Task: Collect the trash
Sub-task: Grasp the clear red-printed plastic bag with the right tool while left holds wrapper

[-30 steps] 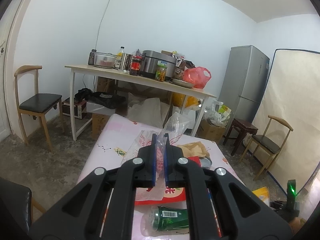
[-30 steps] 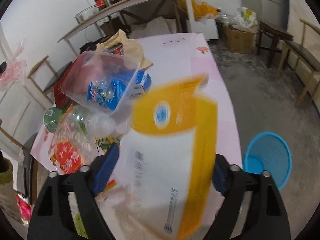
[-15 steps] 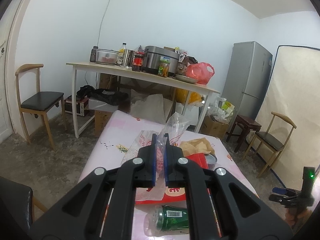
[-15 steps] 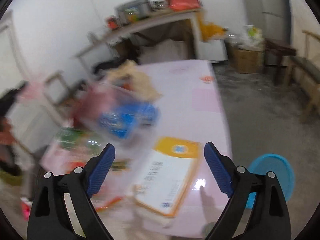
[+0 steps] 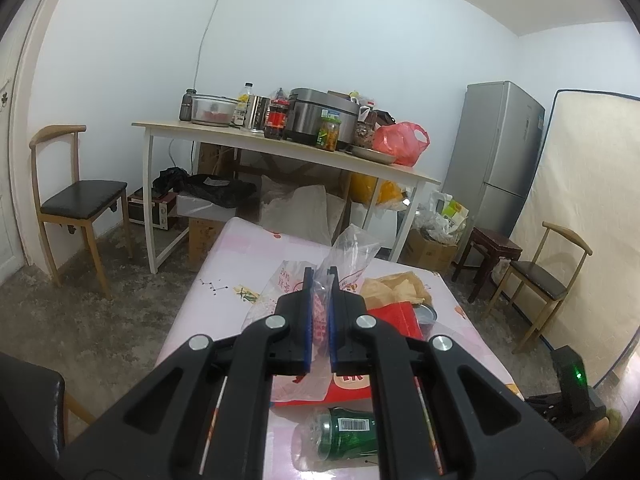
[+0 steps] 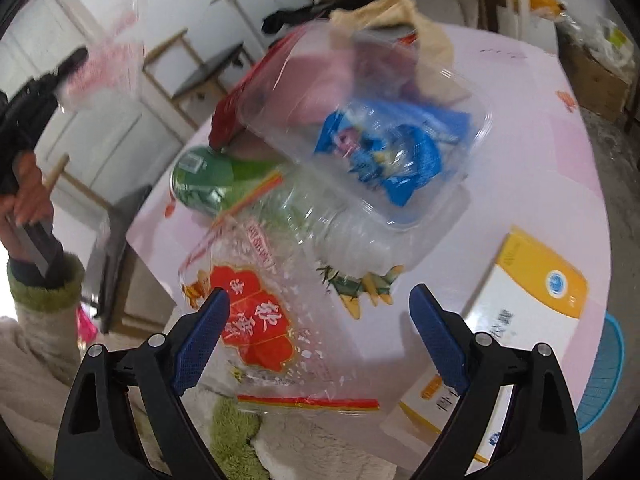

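In the left wrist view my left gripper (image 5: 320, 276) is shut on a clear plastic bag (image 5: 352, 246) with pink print, held up over the pink-clothed table (image 5: 240, 248). A green can (image 5: 350, 434) lies below it. In the right wrist view my right gripper (image 6: 320, 294) stands open above a clear wrapper with red print (image 6: 250, 320), with nothing between its fingers. Beyond it lie a clear bottle (image 6: 320, 220), the green can (image 6: 204, 180) and a clear tub (image 6: 360, 120) holding a blue wrapper (image 6: 384, 156). A yellow-and-white box (image 6: 520, 312) lies to the right.
A blue basket (image 6: 608, 376) stands on the floor beyond the table's right edge. A red packet (image 5: 394, 316) and crumpled brown paper (image 5: 394, 286) lie mid-table. A hand (image 6: 28, 188) holds the left gripper at far left. Chairs (image 5: 76, 196) and a cluttered white table (image 5: 280, 148) stand behind.
My right gripper has let go of the yellow-and-white box, which now lies on the table, and has swung left and tipped down over the red-printed wrapper. The left gripper has stayed put.
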`<state>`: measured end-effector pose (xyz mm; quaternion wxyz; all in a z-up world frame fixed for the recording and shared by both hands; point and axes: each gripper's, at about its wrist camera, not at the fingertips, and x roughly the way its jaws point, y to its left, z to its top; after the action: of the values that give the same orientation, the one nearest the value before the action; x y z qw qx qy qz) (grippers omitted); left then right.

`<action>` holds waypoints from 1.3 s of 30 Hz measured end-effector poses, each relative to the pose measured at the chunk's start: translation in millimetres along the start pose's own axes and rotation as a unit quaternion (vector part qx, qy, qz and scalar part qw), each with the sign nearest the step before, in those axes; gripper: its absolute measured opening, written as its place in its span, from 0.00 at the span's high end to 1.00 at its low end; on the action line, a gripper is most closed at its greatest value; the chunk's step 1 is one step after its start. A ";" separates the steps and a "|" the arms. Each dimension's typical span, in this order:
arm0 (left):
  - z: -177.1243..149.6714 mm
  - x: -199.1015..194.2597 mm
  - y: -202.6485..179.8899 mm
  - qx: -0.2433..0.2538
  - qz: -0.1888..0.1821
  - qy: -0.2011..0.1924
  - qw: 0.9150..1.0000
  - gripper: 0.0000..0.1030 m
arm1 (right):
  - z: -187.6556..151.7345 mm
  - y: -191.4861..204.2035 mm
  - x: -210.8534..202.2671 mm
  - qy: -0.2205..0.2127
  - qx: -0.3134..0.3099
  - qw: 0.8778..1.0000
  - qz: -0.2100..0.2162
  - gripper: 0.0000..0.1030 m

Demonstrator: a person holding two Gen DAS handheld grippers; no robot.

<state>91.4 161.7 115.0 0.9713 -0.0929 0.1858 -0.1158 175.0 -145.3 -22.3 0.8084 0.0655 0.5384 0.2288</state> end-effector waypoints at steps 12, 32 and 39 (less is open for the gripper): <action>0.1 0.0 11.1 -0.006 0.006 0.000 1.000 0.96 | -0.5 4.0 19.2 0.046 -0.015 0.999 -0.005 0.48; 7.6 -28.3 -5.3 0.009 0.017 -0.026 0.999 0.96 | -31.8 37.8 -13.9 0.016 0.005 0.996 0.087 0.97; 10.0 -34.4 -17.3 0.020 0.004 -0.033 0.999 0.96 | -36.2 42.5 -41.3 -0.025 0.012 0.994 0.109 0.97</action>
<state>60.9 155.5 139.7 0.9791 -0.0769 0.1516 -0.1119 116.6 -130.9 12.5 0.7906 0.1395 0.5109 0.3073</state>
